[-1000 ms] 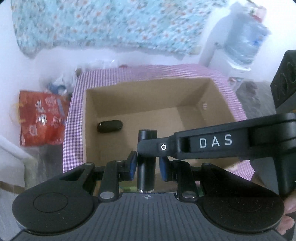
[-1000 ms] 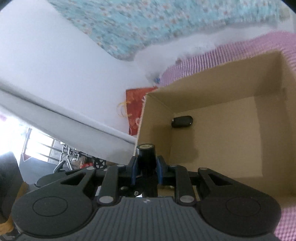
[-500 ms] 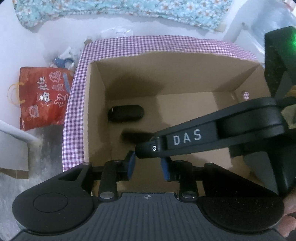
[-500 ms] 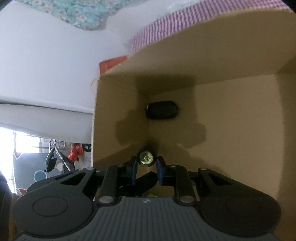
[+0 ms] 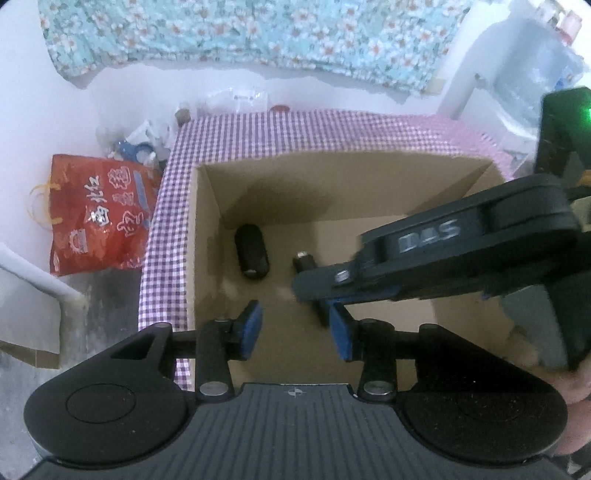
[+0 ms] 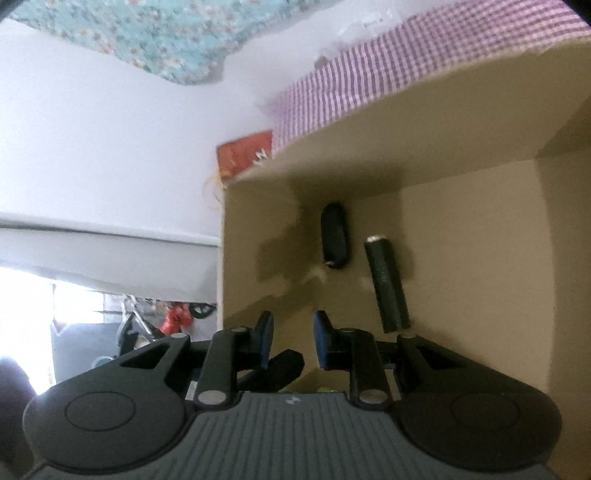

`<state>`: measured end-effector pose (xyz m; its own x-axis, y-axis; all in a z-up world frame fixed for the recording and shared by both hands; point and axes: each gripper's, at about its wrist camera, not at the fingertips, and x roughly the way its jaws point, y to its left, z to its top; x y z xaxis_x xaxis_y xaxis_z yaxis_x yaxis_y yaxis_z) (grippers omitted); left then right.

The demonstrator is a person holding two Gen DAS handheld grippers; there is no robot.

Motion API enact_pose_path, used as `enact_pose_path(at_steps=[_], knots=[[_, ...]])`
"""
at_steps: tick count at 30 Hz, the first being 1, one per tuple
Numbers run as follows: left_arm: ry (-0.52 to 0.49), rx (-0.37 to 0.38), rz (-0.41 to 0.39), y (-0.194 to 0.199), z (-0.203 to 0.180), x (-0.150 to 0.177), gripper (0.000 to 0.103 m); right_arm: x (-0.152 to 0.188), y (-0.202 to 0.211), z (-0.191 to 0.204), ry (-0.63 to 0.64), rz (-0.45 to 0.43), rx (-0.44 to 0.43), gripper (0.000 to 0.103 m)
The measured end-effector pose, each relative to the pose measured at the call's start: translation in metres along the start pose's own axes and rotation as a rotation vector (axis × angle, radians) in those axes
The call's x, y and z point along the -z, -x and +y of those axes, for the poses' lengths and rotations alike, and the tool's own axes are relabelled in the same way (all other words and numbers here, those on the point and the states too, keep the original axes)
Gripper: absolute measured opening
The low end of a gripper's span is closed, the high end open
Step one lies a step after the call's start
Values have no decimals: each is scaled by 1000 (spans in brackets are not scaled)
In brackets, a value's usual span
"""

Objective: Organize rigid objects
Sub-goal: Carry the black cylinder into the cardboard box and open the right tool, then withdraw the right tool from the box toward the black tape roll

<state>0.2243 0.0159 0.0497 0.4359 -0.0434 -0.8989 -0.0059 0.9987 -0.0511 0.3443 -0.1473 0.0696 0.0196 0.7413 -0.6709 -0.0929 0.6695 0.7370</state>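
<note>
Left gripper: lower centre of the left wrist view, above the open box; jaws spread apart, nothing between the blue pads.
Right gripper: lower centre of the right wrist view, inside the box opening; jaws parted, nothing held. In the left wrist view its black body marked "DAS" crosses the right half of the frame.
Cardboard box: open-topped, fills the centre of both views; it stands on the bench.
Black cylinder: lies on the box floor, centre right of the right wrist view, metal-capped end toward the far wall, clear of both grippers. In the left wrist view only its capped end shows, centre of frame; the rest is hidden behind the right gripper.
Black oval object: lies on the box floor near the left wall, centre left of the left wrist view; just beside the cylinder, not touching it. Also seen at.
Bench cover: purple-and-white checked cloth, visible around the box's left and far sides.
Red bag: on the floor, left edge of the left wrist view, apart from the bench.
Floral cloth: blue, across the top of the left wrist view, against the white wall.
</note>
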Motion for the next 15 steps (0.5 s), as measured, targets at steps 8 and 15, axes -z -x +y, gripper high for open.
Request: enact_pose_path(at_steps=[8,15], knots=[[-10,22,-90,51,-12,18,41,37,79,6,27,-120,-76,26],[-33,54,-161,81,-30,41,41,89,141,1,44,-220,-121,26]])
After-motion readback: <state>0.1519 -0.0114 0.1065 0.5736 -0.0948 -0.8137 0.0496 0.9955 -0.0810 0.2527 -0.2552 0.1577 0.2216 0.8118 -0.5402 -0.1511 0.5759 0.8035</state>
